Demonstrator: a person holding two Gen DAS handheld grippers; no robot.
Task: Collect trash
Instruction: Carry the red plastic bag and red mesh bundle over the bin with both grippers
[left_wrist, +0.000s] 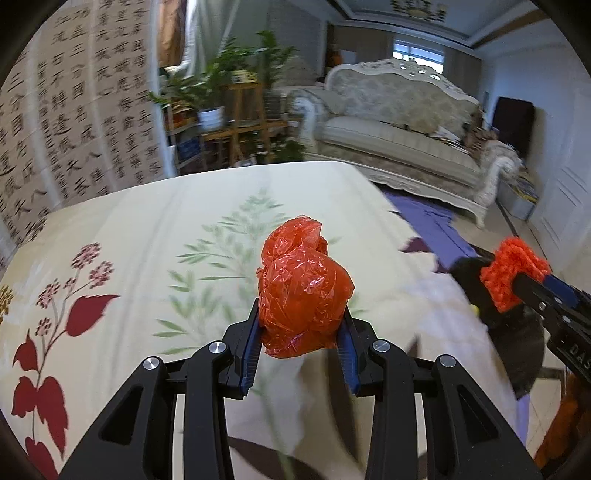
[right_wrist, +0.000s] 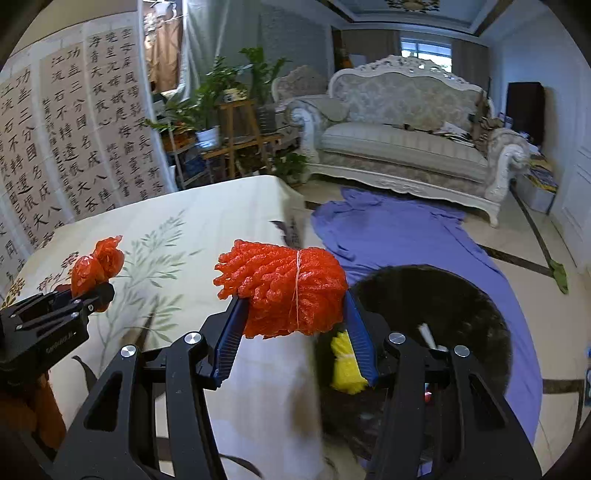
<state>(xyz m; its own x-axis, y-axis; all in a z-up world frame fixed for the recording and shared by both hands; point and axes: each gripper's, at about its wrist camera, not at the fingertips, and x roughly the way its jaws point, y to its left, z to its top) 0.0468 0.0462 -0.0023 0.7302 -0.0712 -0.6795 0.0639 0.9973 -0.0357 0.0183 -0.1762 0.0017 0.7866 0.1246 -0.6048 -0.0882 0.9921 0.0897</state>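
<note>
My left gripper (left_wrist: 301, 321) is shut on a crumpled red plastic bag (left_wrist: 303, 288) and holds it above the floral tablecloth (left_wrist: 147, 240). It also shows in the right wrist view (right_wrist: 98, 286) with the bag (right_wrist: 96, 264) at the left. My right gripper (right_wrist: 295, 299) is shut on a bundle of orange foam netting (right_wrist: 288, 288), tied with a thin string, at the table's right edge. That bundle shows in the left wrist view (left_wrist: 513, 273) at the right. A black bin (right_wrist: 436, 317) stands below to the right, with a yellow netting bundle (right_wrist: 345, 365) and other scraps in it.
A purple cloth (right_wrist: 399, 236) lies on the tiled floor beyond the bin. A cream sofa (right_wrist: 406, 147) stands at the back. Potted plants on wooden shelves (right_wrist: 236, 122) and a calligraphy screen (right_wrist: 74, 140) stand behind the table.
</note>
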